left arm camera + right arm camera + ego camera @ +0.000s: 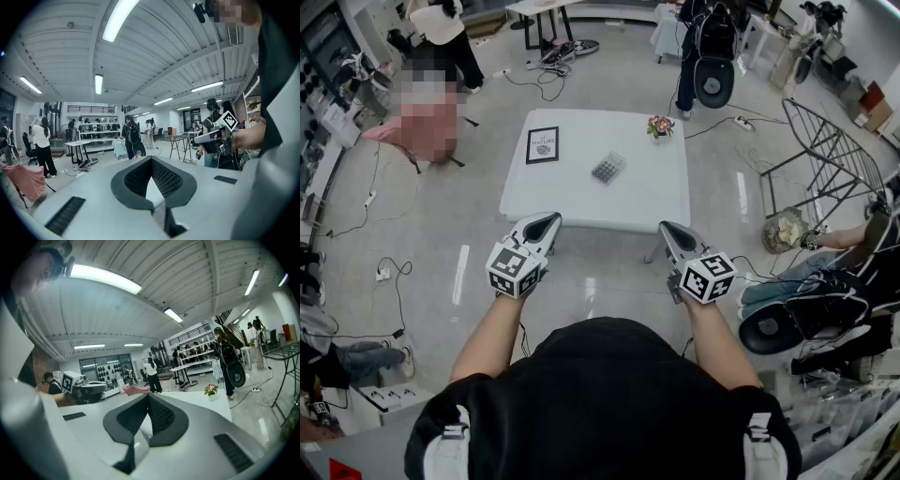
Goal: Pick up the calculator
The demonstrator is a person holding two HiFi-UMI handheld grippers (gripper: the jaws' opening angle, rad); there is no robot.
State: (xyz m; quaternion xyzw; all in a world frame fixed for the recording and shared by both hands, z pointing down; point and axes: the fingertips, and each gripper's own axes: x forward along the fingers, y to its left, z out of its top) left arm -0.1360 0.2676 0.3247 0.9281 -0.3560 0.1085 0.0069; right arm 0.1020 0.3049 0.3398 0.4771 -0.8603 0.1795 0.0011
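Observation:
The calculator [608,168] is a small grey keypad lying flat near the middle of the white table [581,202]. Both grippers hover short of the table's near edge, well apart from the calculator. My left gripper [548,222] is shut and holds nothing; in its own view the dark pads [140,176] meet at the left gripper's tip [151,158]. My right gripper [667,228] is shut and empty too, its tip [148,394] closed. Neither gripper view shows the calculator. Each gripper sees the other: the right gripper [220,132] and the left gripper [82,385].
A black-framed picture [543,144] lies on the table's left part, and a small flower pot [660,127] stands at its far right corner. A folded metal rack [834,155] and bags [811,314] sit to the right. Cables cross the floor, and people stand beyond.

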